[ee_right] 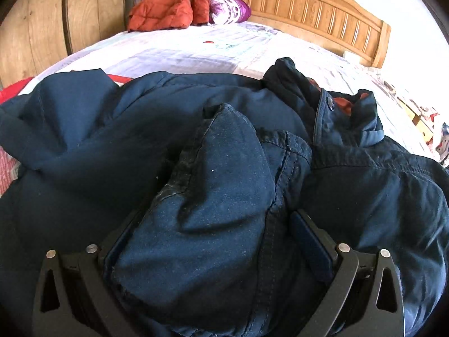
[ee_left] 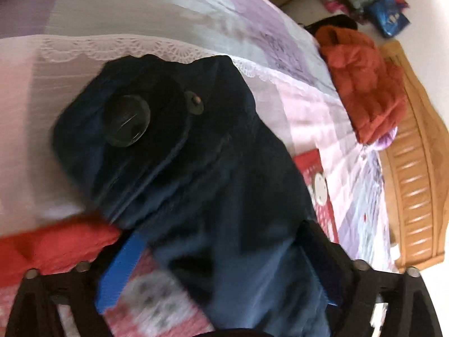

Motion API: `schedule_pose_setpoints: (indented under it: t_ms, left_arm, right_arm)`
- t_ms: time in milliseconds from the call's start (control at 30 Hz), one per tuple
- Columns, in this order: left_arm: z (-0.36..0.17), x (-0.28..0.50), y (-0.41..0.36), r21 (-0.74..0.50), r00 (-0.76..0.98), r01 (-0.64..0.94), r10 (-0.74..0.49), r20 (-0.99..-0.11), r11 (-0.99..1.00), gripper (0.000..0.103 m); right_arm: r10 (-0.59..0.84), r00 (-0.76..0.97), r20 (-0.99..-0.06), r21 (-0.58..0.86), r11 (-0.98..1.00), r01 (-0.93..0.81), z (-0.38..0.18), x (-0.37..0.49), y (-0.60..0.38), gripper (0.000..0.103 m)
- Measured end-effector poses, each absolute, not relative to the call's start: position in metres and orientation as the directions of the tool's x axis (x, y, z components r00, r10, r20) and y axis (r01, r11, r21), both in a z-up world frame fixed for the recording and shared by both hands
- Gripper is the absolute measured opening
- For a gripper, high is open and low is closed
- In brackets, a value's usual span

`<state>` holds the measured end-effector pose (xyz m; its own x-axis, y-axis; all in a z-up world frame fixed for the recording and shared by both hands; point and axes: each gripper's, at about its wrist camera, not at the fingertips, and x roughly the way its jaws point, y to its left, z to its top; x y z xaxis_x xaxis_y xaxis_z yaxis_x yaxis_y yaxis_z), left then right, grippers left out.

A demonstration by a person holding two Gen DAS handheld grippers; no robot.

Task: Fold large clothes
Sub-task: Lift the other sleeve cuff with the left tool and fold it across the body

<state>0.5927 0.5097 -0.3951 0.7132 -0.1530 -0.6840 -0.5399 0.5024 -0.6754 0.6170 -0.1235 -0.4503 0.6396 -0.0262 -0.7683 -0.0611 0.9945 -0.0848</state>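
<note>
Navy jacket (ee_right: 118, 140) lies heaped on the bed (ee_right: 182, 50), and both hand-held grippers are clamped on it. The left hand-held gripper (ee_left: 216, 258) is tilted, its blue pads (ee_left: 120, 275) pressing a bunched fold between them; a flap with a large dark button (ee_left: 127, 122) and a small snap (ee_left: 194, 102) sticks up beyond the fingers, lifted off the quilt. That view is blurred. The right hand-held gripper (ee_right: 216, 241) points toward the headboard (ee_right: 308, 8), its jaws closed on a thick stitched fold near the collar (ee_right: 348, 112). Bare quilt stretches beyond the jacket to the headboard. An orange coat (ee_right: 171, 9) and a purple pillow (ee_right: 228, 8) sit against the headboard, well apart from the jacket. Red cloth (ee_left: 56, 247) shows beside the left hand-held gripper.
</note>
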Motion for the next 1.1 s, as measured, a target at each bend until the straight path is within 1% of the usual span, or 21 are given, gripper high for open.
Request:
schedule_pose_setpoints:
  t_ms: [33,100,133,167,267,333,367,467,533,600,667,733,800,867,933,1000,1100]
  left_arm:
    - [-0.394,0.601,0.505,-0.676,0.712,-0.534,-0.161,-0.683,0.507,0.095]
    - [-0.388,0.615,0.499,-0.687,0.720,-0.489,-0.195,-0.666,0.538,0.089]
    - [-0.383,0.616,0.492,-0.681,0.724,-0.464,-0.200,-0.660,0.566,0.066]
    - [-0.378,0.621,0.485,-0.666,0.725,-0.434,-0.202,-0.658,0.607,0.029]
    - [-0.365,0.631,0.467,-0.567,0.709,-0.405,-0.146,-0.690,0.718,0.019]
    - [-0.347,0.627,0.455,-0.513,0.722,-0.377,-0.103,-0.685,0.771,0.017]
    - [-0.334,0.626,0.449,-0.501,0.739,-0.351,-0.095,-0.667,0.791,0.017]
    - [-0.283,0.615,0.419,-0.468,0.801,-0.217,-0.118,-0.587,0.857,0.017]
    - [-0.244,0.609,0.385,-0.425,0.829,-0.097,-0.163,-0.534,0.900,0.017]
    - [-0.203,0.602,0.335,-0.359,0.841,0.036,-0.222,-0.493,0.933,0.017]
    - [-0.176,0.595,0.287,-0.344,0.829,0.149,-0.307,-0.467,0.927,0.017]
    - [-0.153,0.587,0.236,-0.334,0.806,0.261,-0.395,-0.441,0.906,0.017]
    - [-0.137,0.575,0.178,-0.320,0.769,0.376,-0.486,-0.416,0.869,0.017]
    - [-0.132,0.562,0.131,-0.304,0.733,0.459,-0.549,-0.402,0.835,0.017]
    - [-0.140,0.549,0.072,-0.314,0.673,0.535,-0.620,-0.403,0.784,0.017]
    - [-0.163,0.538,0.014,-0.340,0.597,0.583,-0.673,-0.437,0.738,0.017]
    - [-0.211,0.526,-0.066,-0.324,0.498,0.629,-0.687,-0.530,0.706,0.017]
  right_arm:
    - [-0.025,0.640,-0.768,-0.084,0.995,-0.061,-0.449,0.615,-0.125,0.103]
    - [-0.023,0.642,-0.767,-0.081,0.995,-0.061,-0.448,0.614,-0.125,0.103]
    - [-0.023,0.642,-0.766,-0.081,0.995,-0.061,-0.448,0.613,-0.126,0.103]
    - [-0.023,0.642,-0.766,-0.080,0.995,-0.060,-0.448,0.612,-0.126,0.103]
    - [-0.019,0.644,-0.765,-0.075,0.995,-0.060,-0.448,0.611,-0.127,0.103]
    - [-0.017,0.646,-0.763,-0.072,0.996,-0.059,-0.448,0.611,-0.127,0.103]
    - [-0.016,0.647,-0.762,-0.070,0.996,-0.058,-0.448,0.611,-0.127,0.103]
    - [-0.012,0.649,-0.761,-0.064,0.996,-0.058,-0.448,0.611,-0.128,0.103]
    - [-0.011,0.648,-0.762,-0.063,0.996,-0.057,-0.448,0.611,-0.128,0.103]
    - [-0.011,0.643,-0.766,-0.063,0.996,-0.058,-0.447,0.612,-0.128,0.103]
    - [-0.003,0.630,-0.776,-0.054,0.997,-0.061,-0.445,0.614,-0.128,0.103]
    - [0.037,0.619,-0.784,-0.014,0.997,-0.076,-0.435,0.613,-0.133,0.103]
    - [0.102,0.633,-0.767,0.078,0.995,-0.066,-0.408,0.599,-0.148,0.099]
    - [0.137,0.687,-0.714,0.133,0.989,-0.058,-0.378,0.574,-0.168,0.099]
    - [0.128,0.731,-0.670,0.137,0.989,-0.048,-0.352,0.546,-0.191,0.099]
    - [0.081,0.762,-0.643,0.109,0.994,-0.014,-0.332,0.515,-0.224,0.099]
    - [-0.005,0.767,-0.642,0.075,0.995,0.068,-0.318,0.477,-0.281,0.099]
